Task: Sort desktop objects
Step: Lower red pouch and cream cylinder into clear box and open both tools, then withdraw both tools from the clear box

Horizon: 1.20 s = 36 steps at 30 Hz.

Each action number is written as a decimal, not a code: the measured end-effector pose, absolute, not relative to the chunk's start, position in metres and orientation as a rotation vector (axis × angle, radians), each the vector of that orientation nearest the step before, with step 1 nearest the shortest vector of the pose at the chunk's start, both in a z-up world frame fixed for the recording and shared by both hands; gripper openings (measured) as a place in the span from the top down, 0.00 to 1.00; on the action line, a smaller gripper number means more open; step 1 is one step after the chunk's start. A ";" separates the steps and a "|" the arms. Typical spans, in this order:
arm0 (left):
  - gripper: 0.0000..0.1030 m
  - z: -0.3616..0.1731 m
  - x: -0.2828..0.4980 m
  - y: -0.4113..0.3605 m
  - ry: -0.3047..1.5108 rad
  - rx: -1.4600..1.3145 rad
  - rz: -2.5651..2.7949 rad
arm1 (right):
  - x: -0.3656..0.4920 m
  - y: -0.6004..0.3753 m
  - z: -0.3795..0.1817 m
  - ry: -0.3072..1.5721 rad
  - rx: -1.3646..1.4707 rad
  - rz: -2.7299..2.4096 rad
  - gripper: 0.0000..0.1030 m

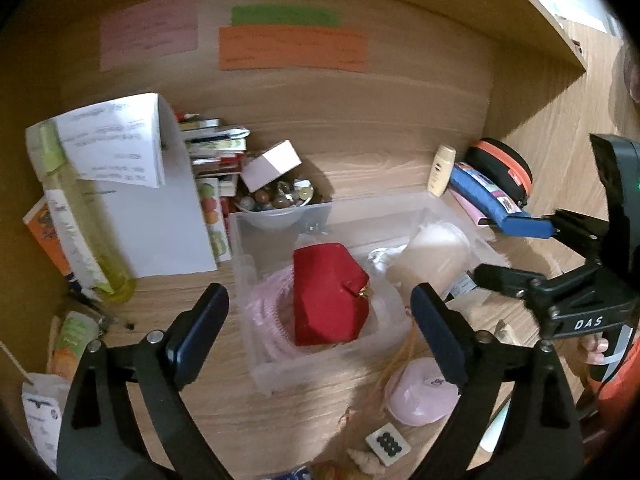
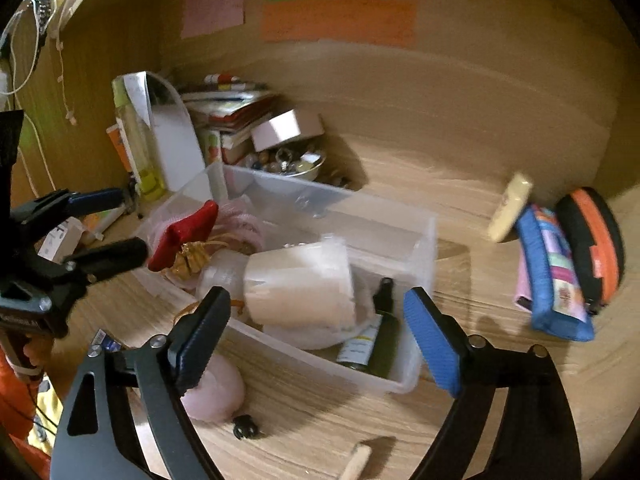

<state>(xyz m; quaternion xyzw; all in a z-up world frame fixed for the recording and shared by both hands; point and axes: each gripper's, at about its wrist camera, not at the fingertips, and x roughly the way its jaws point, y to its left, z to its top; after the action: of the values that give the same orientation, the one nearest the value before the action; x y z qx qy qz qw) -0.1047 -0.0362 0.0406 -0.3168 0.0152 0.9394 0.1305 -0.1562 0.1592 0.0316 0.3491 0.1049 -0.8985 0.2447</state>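
The pink case point(image 1: 420, 392) is seen on the desk just in front of the clear bin point(image 1: 320, 216), beside the left gripper point(image 1: 320, 320), the nearer one. Both it and the right gripper point(image 2: 316, 336) are held apart, empty.

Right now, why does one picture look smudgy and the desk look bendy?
Right wrist view: motion blur smears the tilted cream bottle and the orange paper note. Left wrist view: sharper, with the red velvet box crisp. In both, the fisheye lens curves the wooden desk and darkens the corners.
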 end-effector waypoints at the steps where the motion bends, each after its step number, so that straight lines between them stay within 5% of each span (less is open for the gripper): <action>1: 0.09 0.042 -0.102 -0.039 0.041 -0.922 2.736 | -0.153 0.163 0.033 0.286 0.947 -2.466 0.16; 36: 0.05 -0.053 -0.023 -0.075 0.064 -1.365 2.679 | -0.105 0.233 -0.033 0.294 1.162 -2.504 0.15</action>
<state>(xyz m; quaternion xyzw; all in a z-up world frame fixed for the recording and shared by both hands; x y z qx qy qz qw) -0.0227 -0.0750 -0.0532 -0.4529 0.0213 0.8888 0.0669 -0.1055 0.2326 -0.0330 0.4117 0.1042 -0.8869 0.1818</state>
